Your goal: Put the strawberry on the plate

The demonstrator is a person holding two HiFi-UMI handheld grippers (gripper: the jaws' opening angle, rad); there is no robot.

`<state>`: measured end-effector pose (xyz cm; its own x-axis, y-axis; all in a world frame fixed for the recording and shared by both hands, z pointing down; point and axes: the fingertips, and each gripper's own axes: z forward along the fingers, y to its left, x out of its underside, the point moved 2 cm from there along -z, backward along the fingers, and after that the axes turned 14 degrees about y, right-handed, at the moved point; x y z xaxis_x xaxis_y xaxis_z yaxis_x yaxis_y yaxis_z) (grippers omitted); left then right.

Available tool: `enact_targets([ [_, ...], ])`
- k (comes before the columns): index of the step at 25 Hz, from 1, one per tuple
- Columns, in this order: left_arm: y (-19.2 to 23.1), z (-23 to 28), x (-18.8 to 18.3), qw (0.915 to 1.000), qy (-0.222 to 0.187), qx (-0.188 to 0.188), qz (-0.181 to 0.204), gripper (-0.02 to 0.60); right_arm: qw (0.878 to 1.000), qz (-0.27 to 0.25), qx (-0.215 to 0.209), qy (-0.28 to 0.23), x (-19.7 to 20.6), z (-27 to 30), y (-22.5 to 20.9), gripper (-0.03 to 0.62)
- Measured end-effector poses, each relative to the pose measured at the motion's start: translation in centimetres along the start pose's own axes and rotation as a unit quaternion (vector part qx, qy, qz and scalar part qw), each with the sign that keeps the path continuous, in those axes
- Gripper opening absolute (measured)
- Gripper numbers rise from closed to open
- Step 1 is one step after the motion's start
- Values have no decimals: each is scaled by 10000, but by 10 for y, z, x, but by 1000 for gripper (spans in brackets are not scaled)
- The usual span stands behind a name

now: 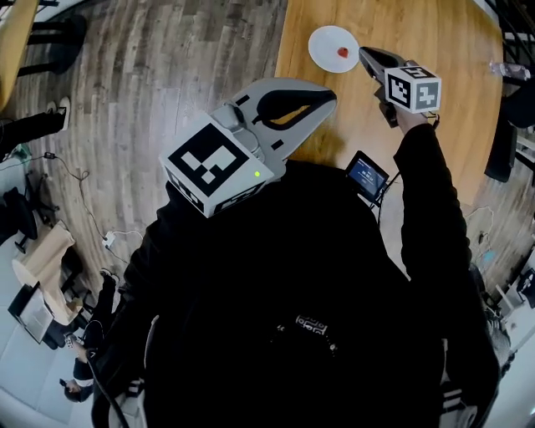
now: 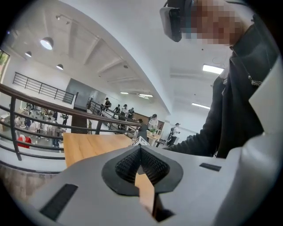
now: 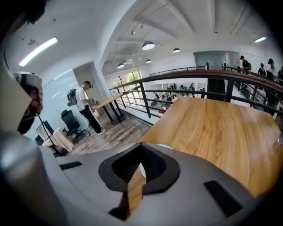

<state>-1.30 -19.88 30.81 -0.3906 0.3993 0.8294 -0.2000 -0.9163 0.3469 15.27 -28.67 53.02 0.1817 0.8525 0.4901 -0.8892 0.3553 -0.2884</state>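
While the strawberry (image 1: 342, 52) lies right of centre on the white plate (image 1: 322, 42) at the far left of the table (image 1: 435, 142), I see my right hand-held gripper (image 1: 366, 55) just right of the plate's rim, its jaws together with nothing between them. My left hand-held gripper (image 1: 328, 99) hangs nearer, its tip over the table's left part, jaws likewise together and empty, apart from the plate.

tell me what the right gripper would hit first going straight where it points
Most likely the white plate, close to the strawberry. In the head view the right gripper aims down at its rim, fingers shut and empty. Depth is unclear, so it could meet the table before it.
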Motion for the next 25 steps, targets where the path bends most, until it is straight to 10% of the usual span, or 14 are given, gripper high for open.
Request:
enact_targets([
  [15,20,-12,-13,9942,-268,146,1031,5,9707,-950,260,-2193,-47,-159,122,18],
  [20,-11,-20,2,9939,-262,333,1020,5,9527,193,-568,-2980,0,-207,139,18],
  [25,2,-29,4,9947,-279,390,907,5,9493,435,-480,-3077,-1,-206,128,18],
])
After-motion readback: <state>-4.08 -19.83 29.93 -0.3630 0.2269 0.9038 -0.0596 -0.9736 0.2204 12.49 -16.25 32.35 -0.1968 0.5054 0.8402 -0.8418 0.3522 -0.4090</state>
